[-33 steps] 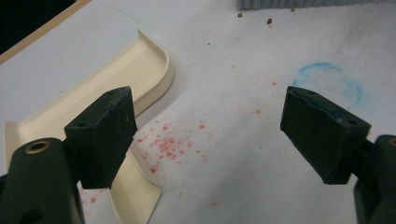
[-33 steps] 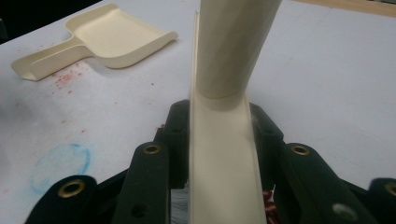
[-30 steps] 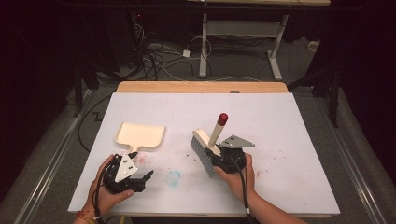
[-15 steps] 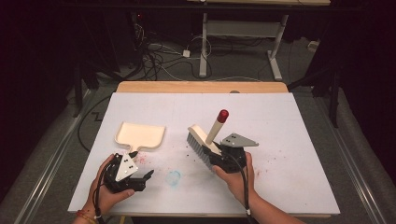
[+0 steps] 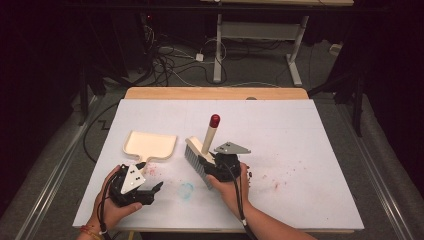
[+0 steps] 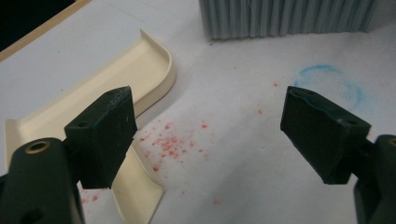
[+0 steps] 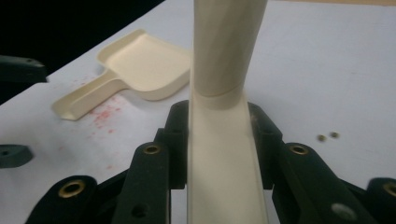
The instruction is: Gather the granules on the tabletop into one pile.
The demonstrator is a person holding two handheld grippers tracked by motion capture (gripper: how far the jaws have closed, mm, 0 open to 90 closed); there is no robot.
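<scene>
On the white table (image 5: pixel 310 150), we see a brush and a dustpan.
Our right gripper (image 5: pixel 216 161) pinches the brush (image 5: pixel 202 145) by its handle, while our left gripper (image 5: pixel 150 192), jaws spread wide, sits at 6 o'clock from the cream dustpan (image 5: pixel 150 145), near red crumbs (image 6: pixel 170 144).

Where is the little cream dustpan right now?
In the high view, the cream plastic dustpan lies flat on the white table, left of centre. It sits just beyond the open left gripper, left of the grey-bristled brush held by the right gripper.
</scene>
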